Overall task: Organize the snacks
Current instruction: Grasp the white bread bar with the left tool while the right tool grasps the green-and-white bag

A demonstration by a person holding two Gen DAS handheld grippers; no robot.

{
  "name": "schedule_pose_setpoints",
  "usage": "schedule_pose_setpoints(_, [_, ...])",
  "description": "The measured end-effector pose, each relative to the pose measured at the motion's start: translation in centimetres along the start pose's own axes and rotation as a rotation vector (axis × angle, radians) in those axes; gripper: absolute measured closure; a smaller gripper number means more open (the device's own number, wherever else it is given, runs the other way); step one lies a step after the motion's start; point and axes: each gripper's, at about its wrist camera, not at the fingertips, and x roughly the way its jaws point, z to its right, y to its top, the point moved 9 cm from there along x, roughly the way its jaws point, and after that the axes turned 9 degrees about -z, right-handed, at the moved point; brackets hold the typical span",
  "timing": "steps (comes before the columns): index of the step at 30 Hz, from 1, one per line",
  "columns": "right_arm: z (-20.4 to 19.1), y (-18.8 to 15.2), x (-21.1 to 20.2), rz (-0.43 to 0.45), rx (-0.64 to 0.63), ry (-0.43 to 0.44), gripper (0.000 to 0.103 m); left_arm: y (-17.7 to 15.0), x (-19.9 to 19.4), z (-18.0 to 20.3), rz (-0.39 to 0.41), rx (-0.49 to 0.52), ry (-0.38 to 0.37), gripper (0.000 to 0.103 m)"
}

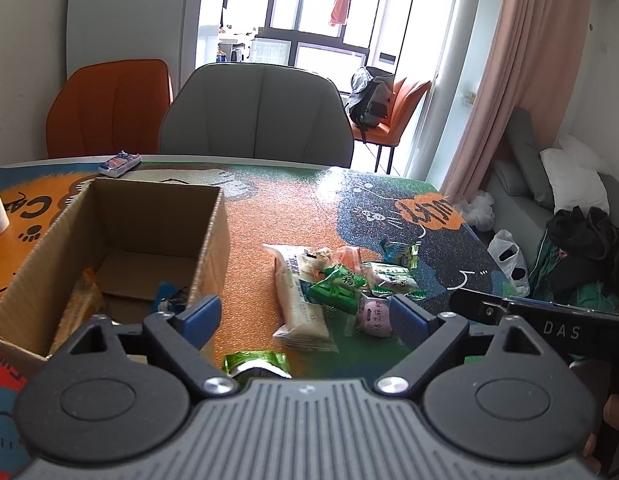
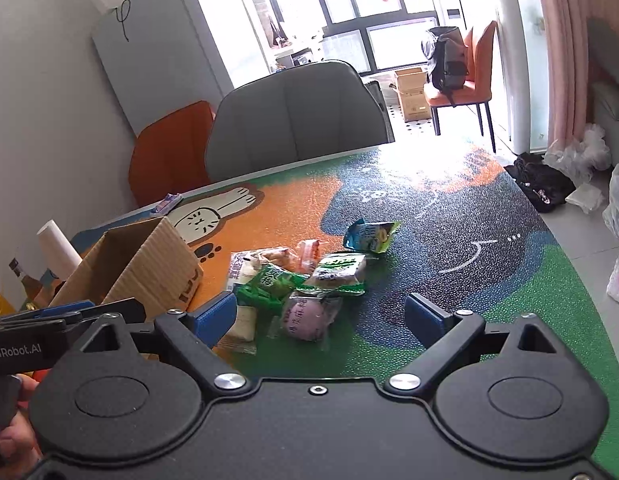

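We hold both grippers, left (image 1: 305, 316) and right (image 2: 320, 316), fingers spread and empty. Two packets lie in the box (image 1: 213, 232); the snack pile (image 2: 305, 280) at twelve o'clock on the surface (image 2: 469, 280) remains.

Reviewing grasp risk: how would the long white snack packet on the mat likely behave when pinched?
The long white packet looks like a thin, puffy film wrapper, so probably light and crushable. Its glossy film may slip. Green packets overlap it, so lifting could drag them.
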Motion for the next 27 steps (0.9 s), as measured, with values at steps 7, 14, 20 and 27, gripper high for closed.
schedule_pose_setpoints(7, [1.6,0.5,1.4,-0.003,0.037,0.023,0.015,0.2,2.7,1.2,-0.04,0.009,0.009,0.04])
schedule_pose_setpoints(14, [2.2,1.1,3.7,-0.019,0.044,0.027,0.022,0.5,6.2,1.6,-0.081,0.021,0.043,0.046])
schedule_pose_setpoints(20, [2.7,1.4,6.0,-0.054,0.065,0.042,0.023,0.5,9.3,1.3,-0.132,0.037,0.08,0.046])
schedule_pose_setpoints(27, [2.8,1.7,8.9,-0.098,0.073,0.038,0.023,-0.2,12.7,0.4,-0.199,0.032,0.122,0.046])
